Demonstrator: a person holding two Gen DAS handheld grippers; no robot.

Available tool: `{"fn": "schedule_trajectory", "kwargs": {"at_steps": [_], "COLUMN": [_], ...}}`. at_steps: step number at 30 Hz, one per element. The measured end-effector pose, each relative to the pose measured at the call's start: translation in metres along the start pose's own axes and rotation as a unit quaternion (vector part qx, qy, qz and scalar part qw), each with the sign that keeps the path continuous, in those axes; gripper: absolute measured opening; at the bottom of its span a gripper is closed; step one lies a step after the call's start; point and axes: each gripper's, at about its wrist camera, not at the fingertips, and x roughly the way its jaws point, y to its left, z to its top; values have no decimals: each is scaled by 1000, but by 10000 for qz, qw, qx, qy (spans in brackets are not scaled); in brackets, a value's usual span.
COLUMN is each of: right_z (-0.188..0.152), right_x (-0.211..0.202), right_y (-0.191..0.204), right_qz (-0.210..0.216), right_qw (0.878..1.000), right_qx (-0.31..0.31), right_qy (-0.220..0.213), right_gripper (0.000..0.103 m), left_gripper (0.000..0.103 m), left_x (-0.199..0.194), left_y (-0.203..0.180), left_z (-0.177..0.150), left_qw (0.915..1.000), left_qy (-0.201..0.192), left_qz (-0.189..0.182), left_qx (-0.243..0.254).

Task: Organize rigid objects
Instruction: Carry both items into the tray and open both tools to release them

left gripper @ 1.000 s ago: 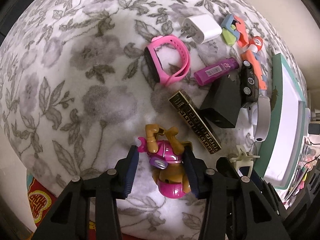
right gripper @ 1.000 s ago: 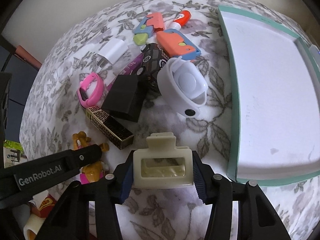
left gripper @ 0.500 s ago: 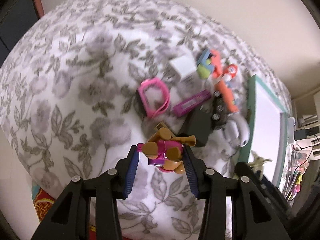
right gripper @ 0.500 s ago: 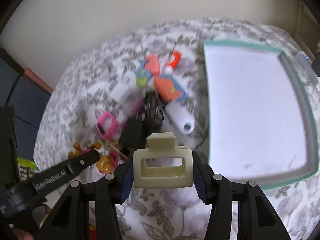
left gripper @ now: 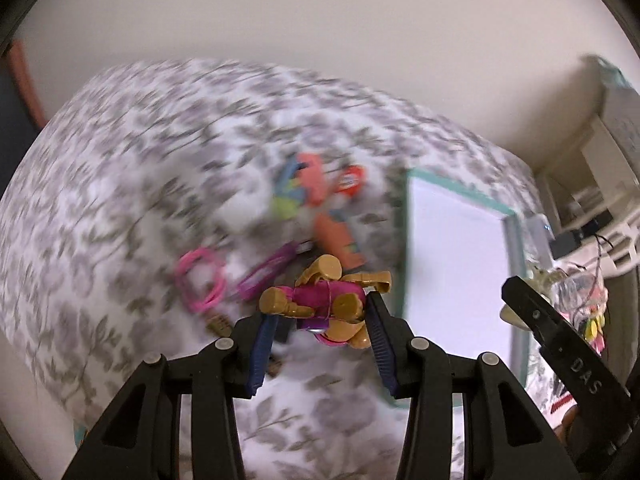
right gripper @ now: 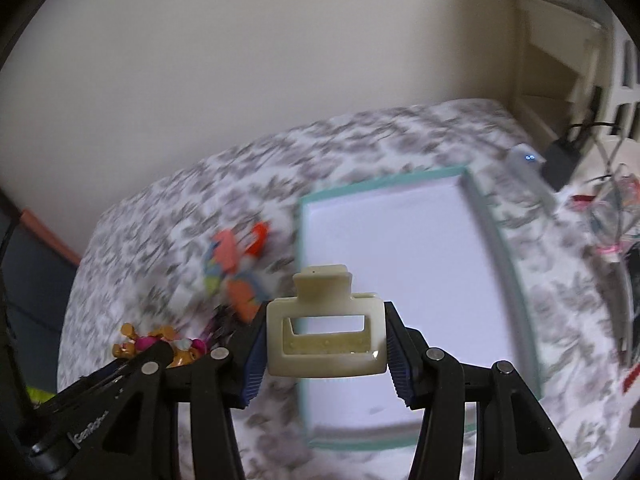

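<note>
My left gripper (left gripper: 320, 328) is shut on a pink and tan toy dog figure (left gripper: 324, 300) and holds it in the air above the floral bedspread, left of the teal-rimmed white tray (left gripper: 456, 248). My right gripper (right gripper: 326, 344) is shut on a cream hair claw clip (right gripper: 326, 340) and holds it above the near left part of the tray (right gripper: 492, 232). The toy figure also shows in the right wrist view (right gripper: 156, 344), low at the left. The tray's white inside is bare.
A blurred pile lies left of the tray: pink watch band (left gripper: 200, 280), purple stick (left gripper: 268, 272), orange and blue toys (left gripper: 320, 200). A desk with cables and a black adapter (right gripper: 560, 160) stands at the right. A wall is behind.
Both grippers have risen and tilted up with their objects. The pile and bedspread have dropped away, and the tray now sits more in front of the right gripper.
</note>
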Motion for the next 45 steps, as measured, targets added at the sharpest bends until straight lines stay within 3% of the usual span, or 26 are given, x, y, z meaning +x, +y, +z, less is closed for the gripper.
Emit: {"fn": "schedule_trajectory", "kwargs": {"at_steps": [9,18,28,45], "right_z": [27,33,34,23], "right_x": [9,49,73,86], "right_y": [-63,-101,-120,-122], "right_qz": [-581,-994,-1160,-1239], "right_qw": [9972,9929,9898,9882], "right_qx": [463,602,684,576], "right_qy": [-45,254,465,695], "right_gripper": [54,54,55,55], "left_gripper": [46,47,47,47], "left_x": [23,73,110,125], "left_y": [-82,-128,-146,-145], "left_z": [22,34,40,30], "left_qw": [9966,9929,9921,9912], "left_qy": [-35,15,174,384], "left_qz": [-263,-135,42,256], "left_qx": [773,1181,1240,1241]}}
